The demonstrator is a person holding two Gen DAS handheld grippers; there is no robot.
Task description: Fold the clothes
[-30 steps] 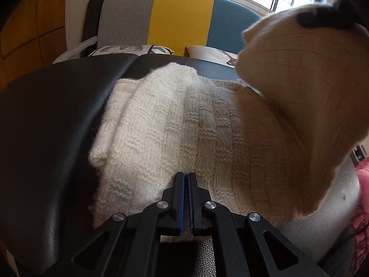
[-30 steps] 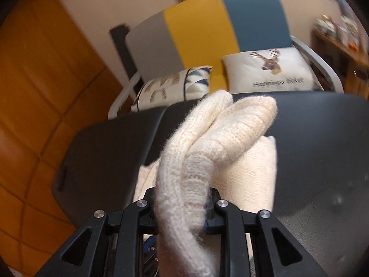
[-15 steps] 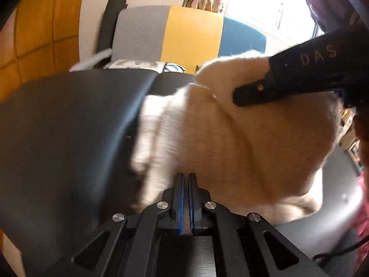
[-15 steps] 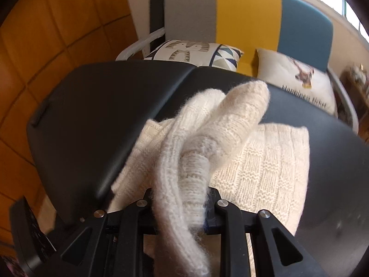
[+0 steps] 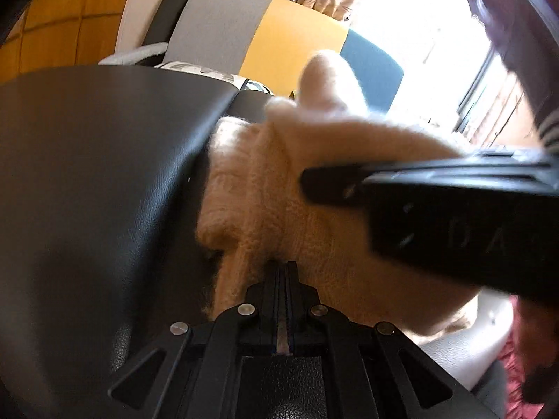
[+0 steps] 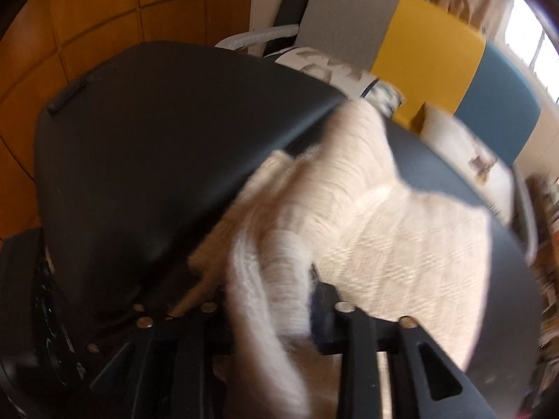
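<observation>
Your left tongs are clenched flat, with nothing I can make out between them. They sit at the near hem of the cream chunky-knit sweater, tips low against the knit. My read is that they're acting as an anchor so the base layer doesn't slide while the other side gets folded over.

Your right tongs are opening right now. A thick rolled wad of the sweater is between the two sides, draping out over the front, but motion blur means I can't tell if the pads press on it. In the left view they come in from the right, just ahead of the left tongs and above the knit, carrying that fold across.

The sweater lies on the black leather-look padded surface, bunched directly ahead of both tongs, partly doubled over.

Judgement: this is the drop of the fold. Keep the left pinned until the wad falls clear, or fuzzy yarn may snag and drag the fold back.
</observation>
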